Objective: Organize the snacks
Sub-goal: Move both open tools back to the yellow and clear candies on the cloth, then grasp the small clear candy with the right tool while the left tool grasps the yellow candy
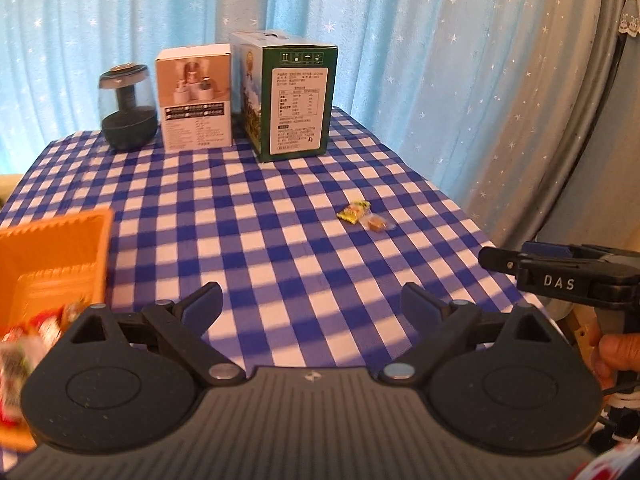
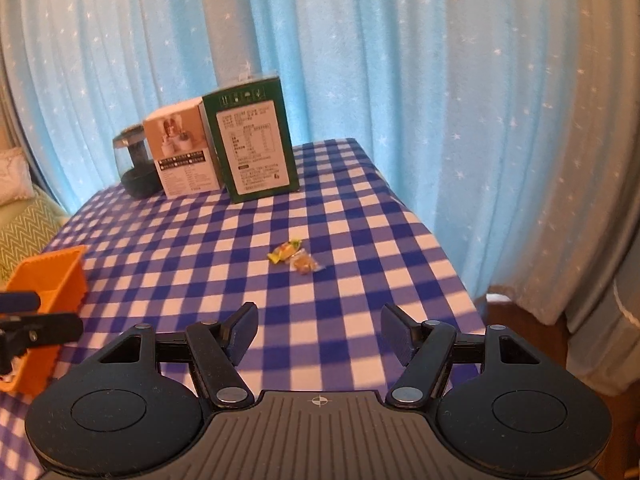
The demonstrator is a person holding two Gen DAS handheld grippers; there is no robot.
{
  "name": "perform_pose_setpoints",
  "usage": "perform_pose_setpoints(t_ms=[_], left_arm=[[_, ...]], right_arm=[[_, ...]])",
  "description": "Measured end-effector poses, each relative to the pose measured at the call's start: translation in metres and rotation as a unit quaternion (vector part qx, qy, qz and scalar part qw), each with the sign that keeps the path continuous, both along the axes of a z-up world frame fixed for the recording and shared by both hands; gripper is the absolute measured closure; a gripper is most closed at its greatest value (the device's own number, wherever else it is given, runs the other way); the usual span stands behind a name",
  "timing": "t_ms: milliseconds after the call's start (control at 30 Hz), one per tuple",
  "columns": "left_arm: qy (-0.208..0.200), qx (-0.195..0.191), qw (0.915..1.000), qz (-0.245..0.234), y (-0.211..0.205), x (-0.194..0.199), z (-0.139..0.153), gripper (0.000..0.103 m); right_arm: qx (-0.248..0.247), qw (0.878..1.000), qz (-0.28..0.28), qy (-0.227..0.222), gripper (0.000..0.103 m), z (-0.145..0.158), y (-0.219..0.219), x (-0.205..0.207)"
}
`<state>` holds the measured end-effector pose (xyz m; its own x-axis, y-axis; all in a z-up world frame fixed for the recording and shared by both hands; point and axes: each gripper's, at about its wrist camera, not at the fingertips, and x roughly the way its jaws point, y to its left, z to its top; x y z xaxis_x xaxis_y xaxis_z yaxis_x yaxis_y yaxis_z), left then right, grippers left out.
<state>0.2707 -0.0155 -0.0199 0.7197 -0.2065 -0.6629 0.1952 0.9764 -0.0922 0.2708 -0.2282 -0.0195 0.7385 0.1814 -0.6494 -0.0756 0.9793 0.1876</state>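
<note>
Through the left wrist camera, the left claw (image 1: 311, 307) gapes wide and empty over the worktop (image 1: 248, 216) in its blue-and-white checked cloth, where two small crinkly wrapped snacks, one yellow-green (image 1: 353, 212) and one clear around a brown sweet (image 1: 375, 222), touch right of centre, well apart from one ribbed orange plastic basket (image 1: 60, 248) of blurred wrappers at left. Two cardboard boxes, one white (image 1: 195, 98) and one green (image 1: 294, 100), and one round glass jar (image 1: 127, 106) stand at the back. Through the right wrist camera, the right claw (image 2: 319, 330) stands wide and empty, with both snacks ahead of it.
</note>
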Motion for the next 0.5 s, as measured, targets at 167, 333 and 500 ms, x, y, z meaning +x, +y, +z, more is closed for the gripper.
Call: perform_pose_setpoints(t_ms=[167, 333, 500], left_arm=[[-0.001, -0.001, 0.9999, -0.011, -0.005, 0.05, -0.021, 0.008], [0.007, 0.003, 0.9998, -0.019, -0.009, 0.09, -0.04, 0.008], [0.011, 0.014, 0.9995, -0.026, -0.013, 0.117, -0.058, 0.009]], right_arm=[[-0.011, 0.999, 0.038, 0.002, 0.035, -0.032, -0.002, 0.051], [-0.024, 0.997, 0.076, 0.003, 0.04, -0.061, 0.001, 0.101], [-0.026, 0.991, 0.133, 0.012, 0.05, -0.086, 0.011, 0.141]])
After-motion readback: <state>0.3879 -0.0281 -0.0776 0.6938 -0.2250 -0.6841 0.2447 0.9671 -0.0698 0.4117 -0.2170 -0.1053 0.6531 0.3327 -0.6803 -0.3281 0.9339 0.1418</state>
